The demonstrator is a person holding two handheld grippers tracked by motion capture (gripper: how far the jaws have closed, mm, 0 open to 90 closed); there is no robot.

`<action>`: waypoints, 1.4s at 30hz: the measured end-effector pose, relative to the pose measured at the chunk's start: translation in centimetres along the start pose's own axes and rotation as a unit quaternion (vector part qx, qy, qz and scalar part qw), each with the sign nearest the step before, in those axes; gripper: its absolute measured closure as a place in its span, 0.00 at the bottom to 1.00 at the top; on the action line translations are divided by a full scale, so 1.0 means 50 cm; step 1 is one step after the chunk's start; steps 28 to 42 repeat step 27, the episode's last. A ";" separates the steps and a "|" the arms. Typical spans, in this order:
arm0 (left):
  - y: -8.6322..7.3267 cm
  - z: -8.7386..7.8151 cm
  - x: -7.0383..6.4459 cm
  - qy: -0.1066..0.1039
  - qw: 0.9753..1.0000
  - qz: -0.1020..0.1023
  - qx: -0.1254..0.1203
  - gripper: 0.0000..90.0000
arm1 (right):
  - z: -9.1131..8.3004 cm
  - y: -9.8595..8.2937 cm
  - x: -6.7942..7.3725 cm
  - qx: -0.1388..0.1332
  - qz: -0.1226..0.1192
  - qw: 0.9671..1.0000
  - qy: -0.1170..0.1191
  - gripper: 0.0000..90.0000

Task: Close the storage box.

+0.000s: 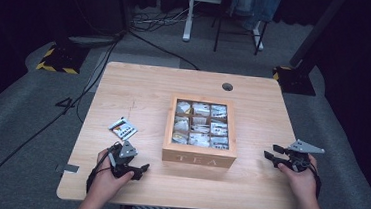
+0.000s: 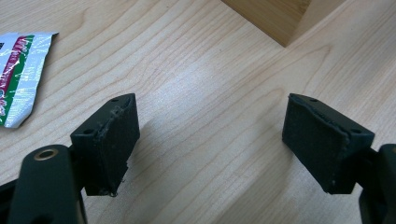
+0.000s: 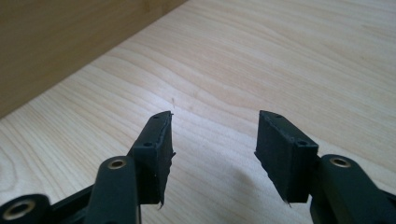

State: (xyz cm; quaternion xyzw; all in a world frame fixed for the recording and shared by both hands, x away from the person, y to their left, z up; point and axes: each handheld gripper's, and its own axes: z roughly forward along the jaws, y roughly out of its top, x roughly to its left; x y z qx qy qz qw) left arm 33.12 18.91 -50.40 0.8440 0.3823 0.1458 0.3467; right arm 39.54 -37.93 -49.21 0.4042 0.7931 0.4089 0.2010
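Observation:
A wooden tea box [image 1: 201, 132] with a clear lid and several packets inside sits mid-table; its corner [image 2: 275, 18] and side wall [image 3: 60, 42] show in the gripper views. A loose tea packet [image 1: 123, 128] [image 2: 21, 77] lies left of the box. My left gripper [image 1: 142, 170] [image 2: 210, 140] rests low over the table near the front left, open and holding nothing, jaws wide apart. My right gripper [image 1: 270, 152] [image 3: 212, 144] is right of the box, open and holding nothing, pointing toward the box.
The wooden table [image 1: 139, 88] has a round cable hole [image 1: 227, 87] at the back. Cables [image 1: 89, 87] trail on the grey floor to the left. Stand bases [image 1: 59, 59] and chair legs [image 1: 239, 33] lie beyond the table.

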 end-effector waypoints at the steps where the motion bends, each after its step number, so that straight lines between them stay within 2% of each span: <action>1: 0.000 0.000 0.000 0.000 1.000 0.000 0.000 0.22 | 0.003 -0.005 0.000 0.006 0.000 1.000 -0.001 0.51; 6: 0.000 0.000 0.000 0.000 1.000 0.000 0.000 0.22 | 0.009 -0.009 0.006 0.014 -0.010 1.000 -0.005 0.50; 10: 0.001 0.000 0.000 0.002 1.000 0.002 0.001 0.22 | 0.016 -0.012 0.016 0.030 -0.029 0.999 -0.013 0.49; 13: 0.001 -0.001 0.000 0.003 1.000 0.004 0.002 0.22 | 0.018 -0.011 0.021 0.029 -0.031 0.999 -0.014 0.48; 15: 0.001 0.000 0.000 0.003 1.000 0.004 0.002 0.21 | 0.021 -0.011 0.023 0.036 -0.034 0.999 -0.022 0.42; 16: 0.001 0.000 0.000 0.003 1.000 0.004 0.002 0.21 | 0.022 -0.010 0.023 0.037 -0.031 0.999 -0.023 0.38; 17: 0.001 0.000 0.000 0.003 1.000 0.004 0.002 0.21 | 0.023 -0.010 0.022 0.043 -0.017 0.999 -0.021 0.34; 18: 0.001 0.000 0.000 0.002 1.000 0.004 0.003 0.21 | 0.023 -0.011 0.018 0.049 0.008 0.999 -0.017 0.33; 23: 0.003 0.002 -0.002 0.001 1.000 -0.002 0.003 0.21 | 0.022 -0.011 0.022 0.050 0.008 0.998 -0.024 0.32; 27: 0.004 0.004 -0.004 0.012 1.000 -0.010 0.004 0.18 | 0.023 -0.012 0.022 0.048 0.009 0.998 -0.025 0.32; 42: 0.004 0.004 -0.004 0.012 1.000 -0.010 0.004 0.18 | 0.023 -0.012 0.022 0.048 0.009 0.998 -0.025 0.32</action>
